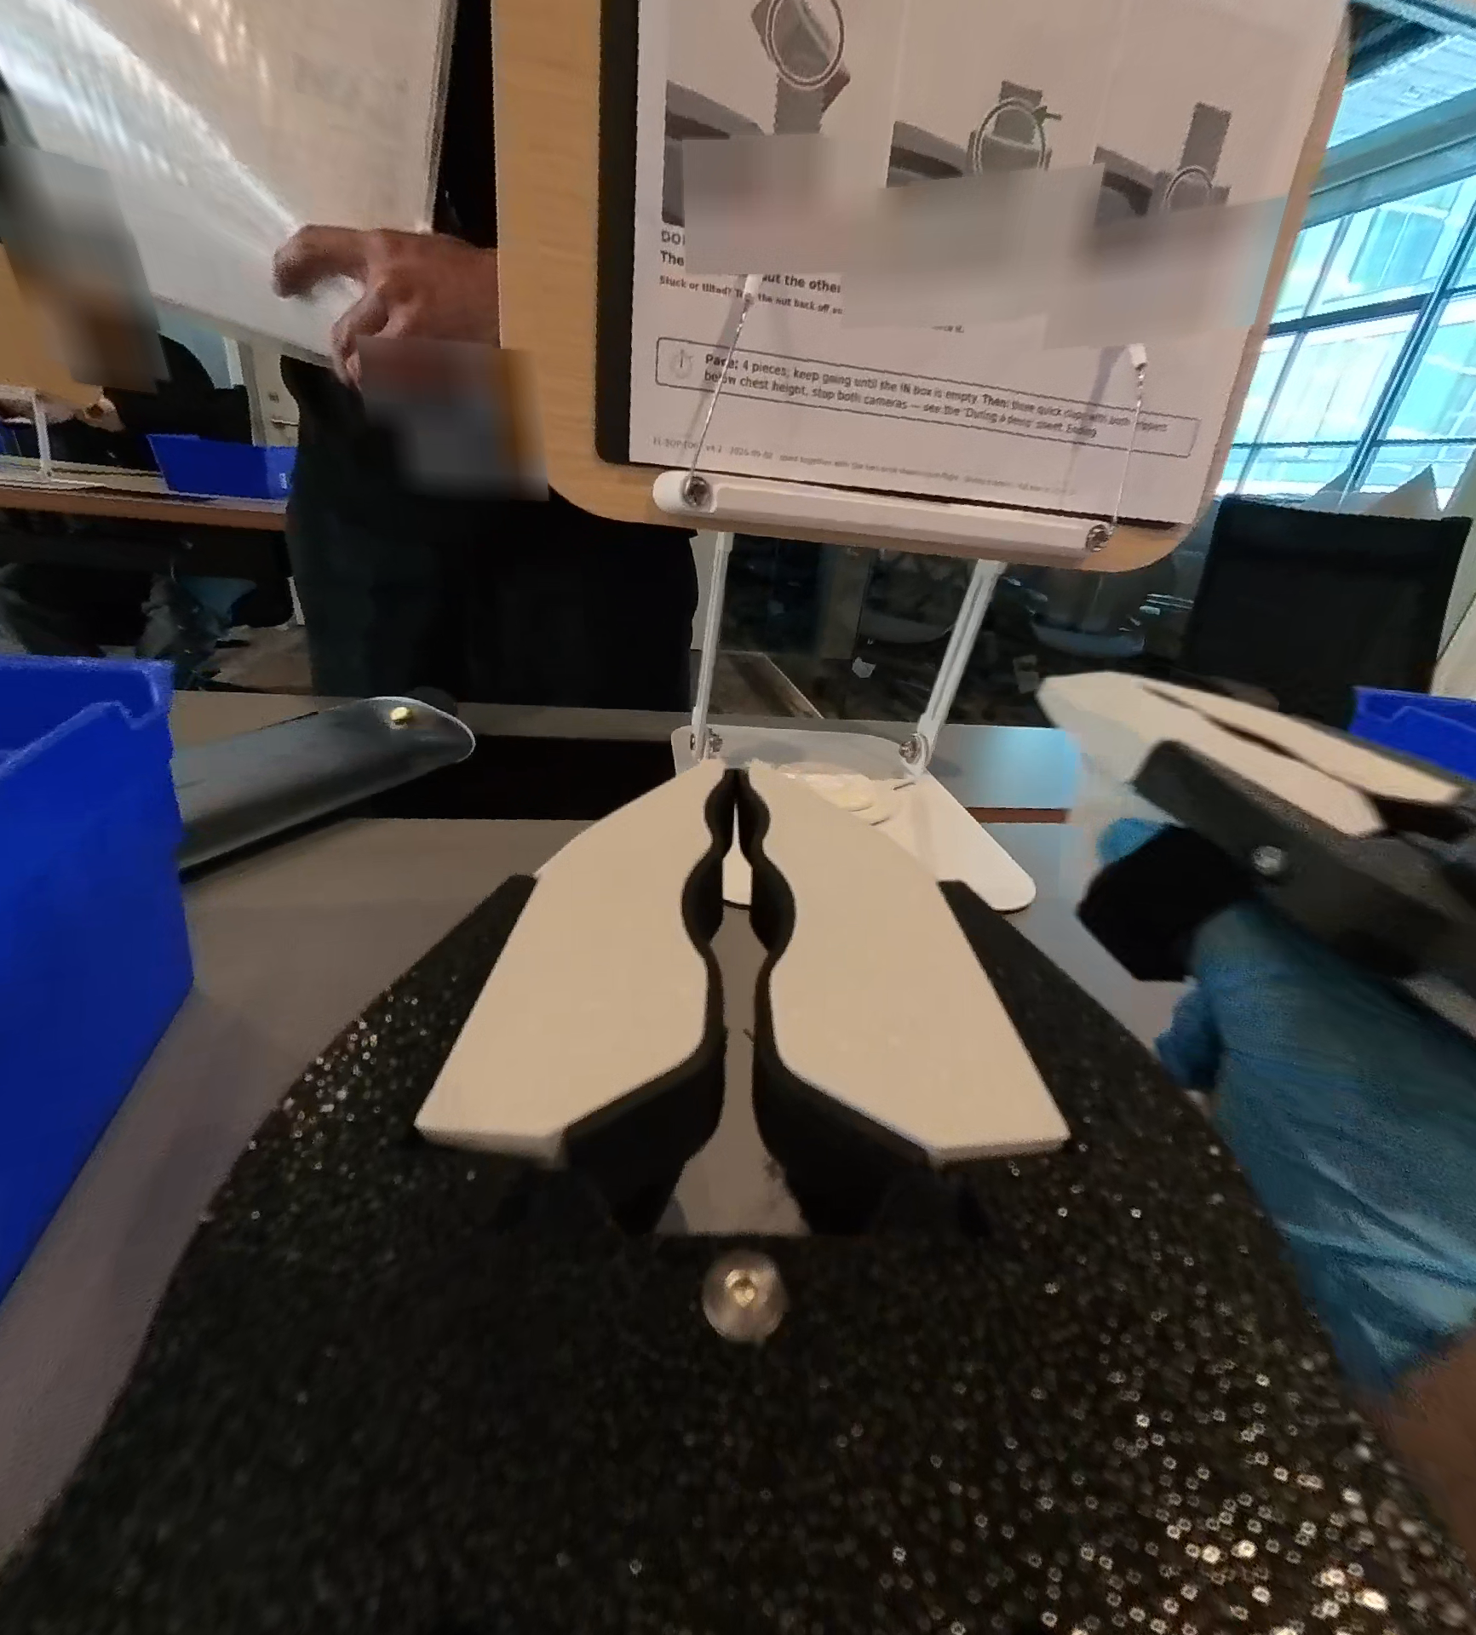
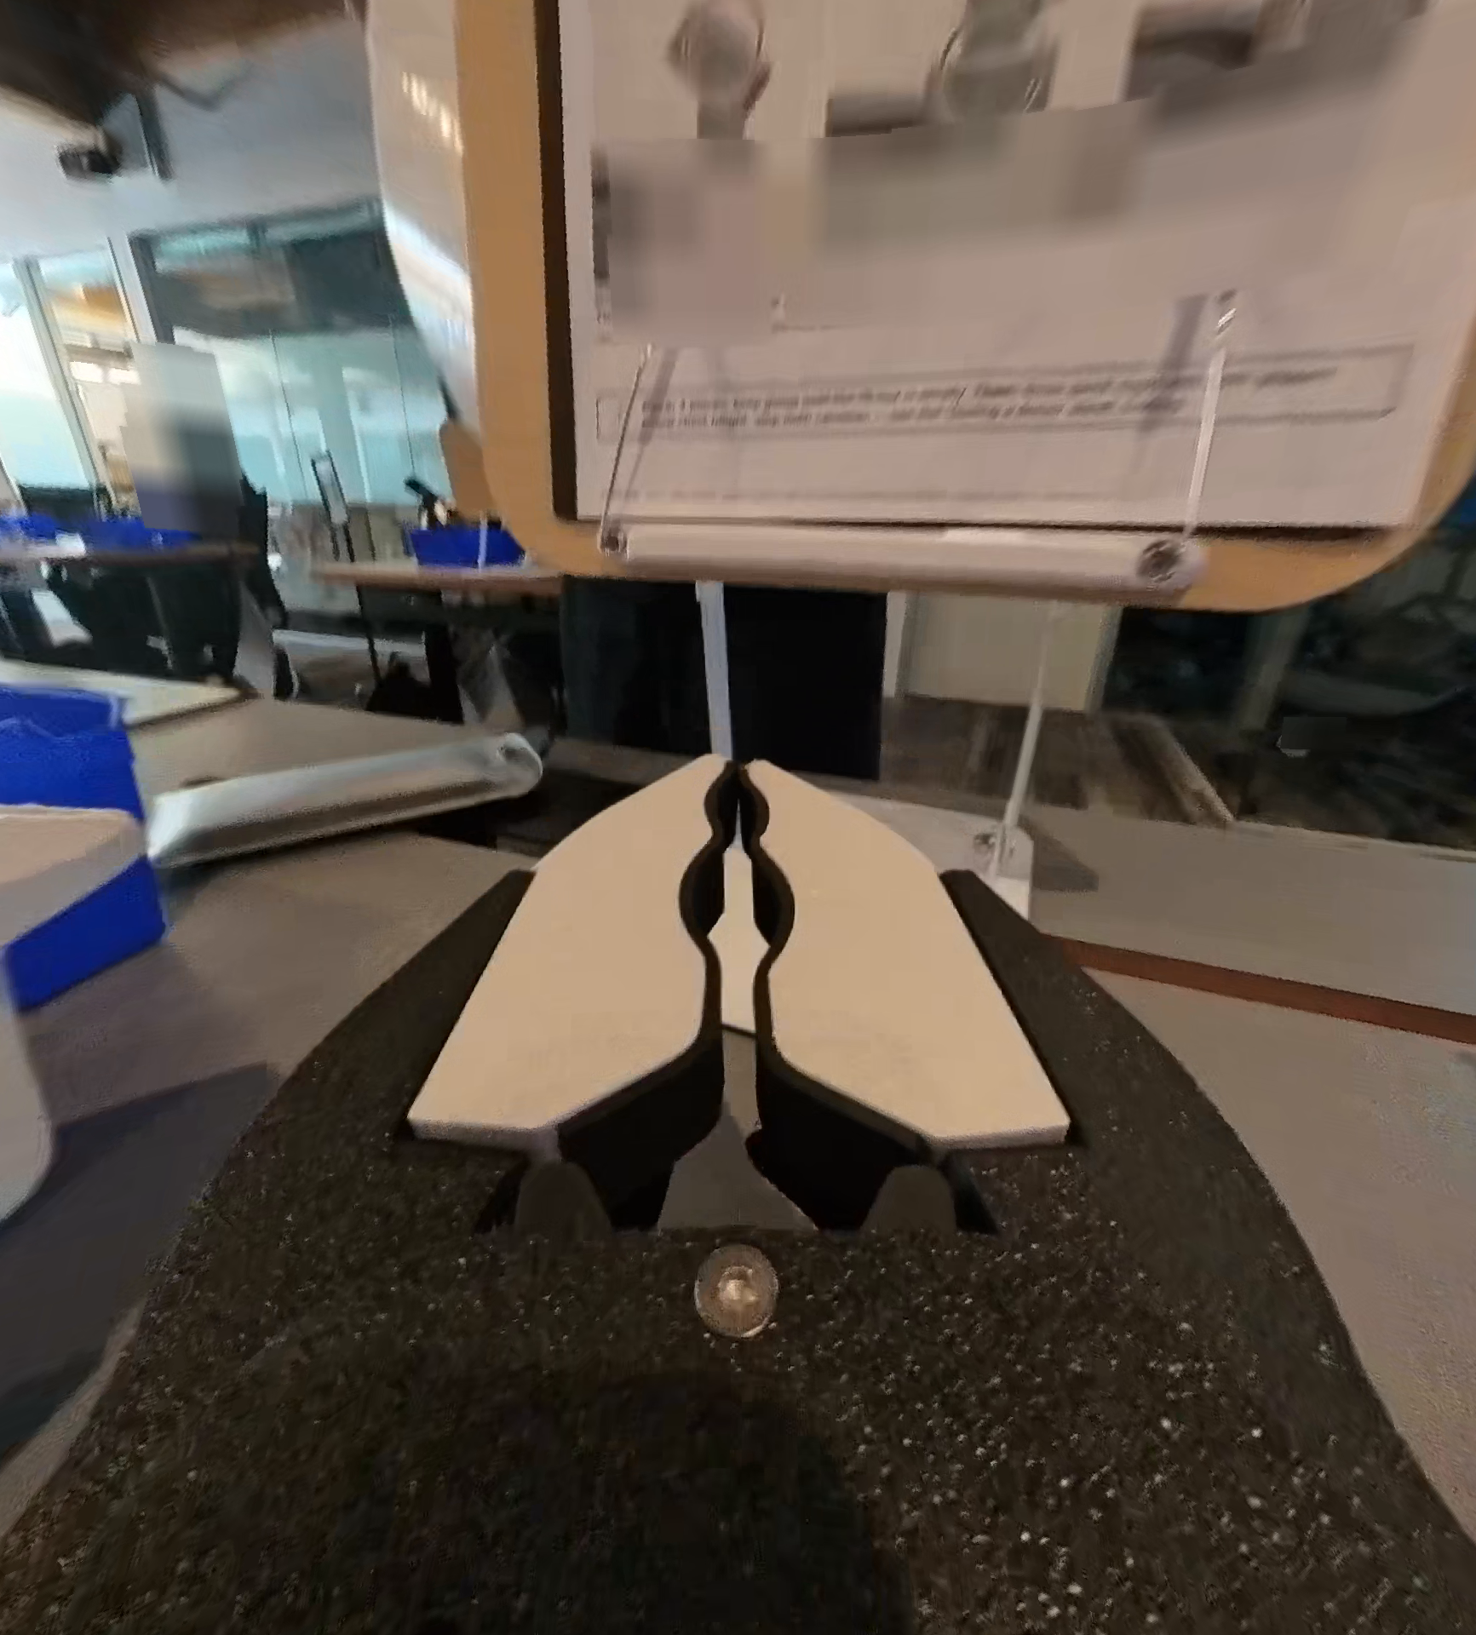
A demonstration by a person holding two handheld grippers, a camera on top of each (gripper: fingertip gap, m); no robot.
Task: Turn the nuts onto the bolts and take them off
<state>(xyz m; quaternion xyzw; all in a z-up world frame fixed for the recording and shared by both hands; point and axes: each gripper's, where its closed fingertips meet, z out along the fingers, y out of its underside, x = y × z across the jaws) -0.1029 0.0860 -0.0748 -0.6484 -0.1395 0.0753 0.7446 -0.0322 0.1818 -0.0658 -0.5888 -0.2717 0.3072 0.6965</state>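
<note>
Hovering level, fingertips together: hand-held grippers

Each gripper has two flat white fingers with wavy black inner edges, seated in a black speckled, glittery body. The left gripper has a silver round-head screw at 6 o'clock below its fingers; the right gripper has the same screw. A blue glove covers the right hand.

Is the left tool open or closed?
Closed. The left tool's white fingers meet at their tips, with nothing held between them.
</note>
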